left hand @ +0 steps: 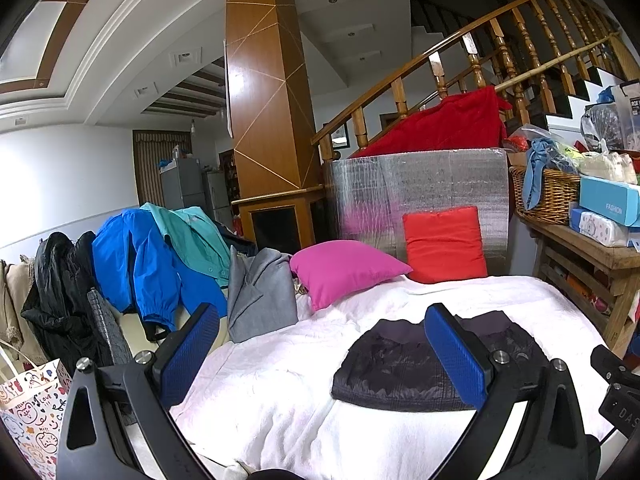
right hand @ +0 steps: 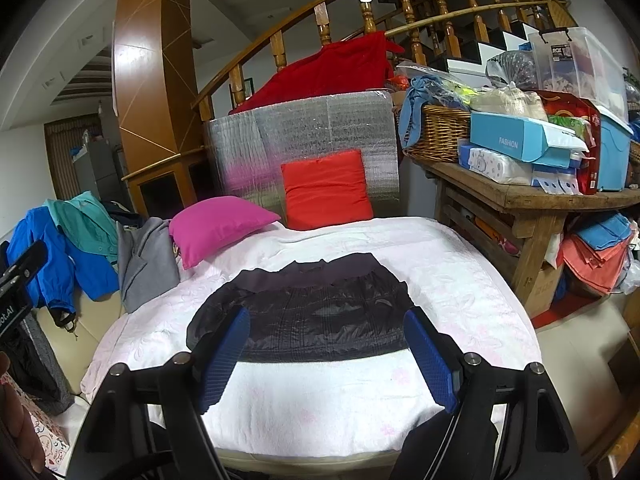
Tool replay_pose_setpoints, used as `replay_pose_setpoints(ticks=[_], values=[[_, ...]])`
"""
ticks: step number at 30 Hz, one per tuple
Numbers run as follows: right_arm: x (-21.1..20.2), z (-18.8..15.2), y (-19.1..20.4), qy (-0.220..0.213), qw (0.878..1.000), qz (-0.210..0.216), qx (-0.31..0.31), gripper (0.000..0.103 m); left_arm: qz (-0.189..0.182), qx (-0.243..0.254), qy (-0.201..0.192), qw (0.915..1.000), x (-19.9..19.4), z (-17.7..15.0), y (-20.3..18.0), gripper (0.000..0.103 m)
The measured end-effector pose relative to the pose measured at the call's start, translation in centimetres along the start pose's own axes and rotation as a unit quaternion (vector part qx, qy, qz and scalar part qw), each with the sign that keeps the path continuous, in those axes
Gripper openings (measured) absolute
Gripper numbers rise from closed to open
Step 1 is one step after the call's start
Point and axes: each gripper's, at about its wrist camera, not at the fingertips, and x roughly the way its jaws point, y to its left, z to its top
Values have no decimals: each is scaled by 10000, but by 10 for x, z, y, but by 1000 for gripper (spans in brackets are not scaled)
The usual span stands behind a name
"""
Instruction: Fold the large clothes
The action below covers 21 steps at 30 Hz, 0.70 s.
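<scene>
Jacket: dark jacket (right hand: 304, 312) folded flat on the white bed (right hand: 320, 408)
Around: pink pillow (right hand: 216, 226) – red pillow (right hand: 326, 190) behind it
Tongs: left tongs (left hand: 320, 356) and right tongs (right hand: 326, 360) both released

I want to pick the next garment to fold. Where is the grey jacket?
In both views the grey jacket lies at the left edge of the white blanket, beside the pink cushion, with the blue jacket further left.
</scene>
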Motion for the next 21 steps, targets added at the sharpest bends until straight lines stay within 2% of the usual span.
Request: replay_pose_setpoints(ticks=[21], values=[[7,-1,-5,32,10000,-52,26,82,-58,-13,70,10000,7,-4,4,102]])
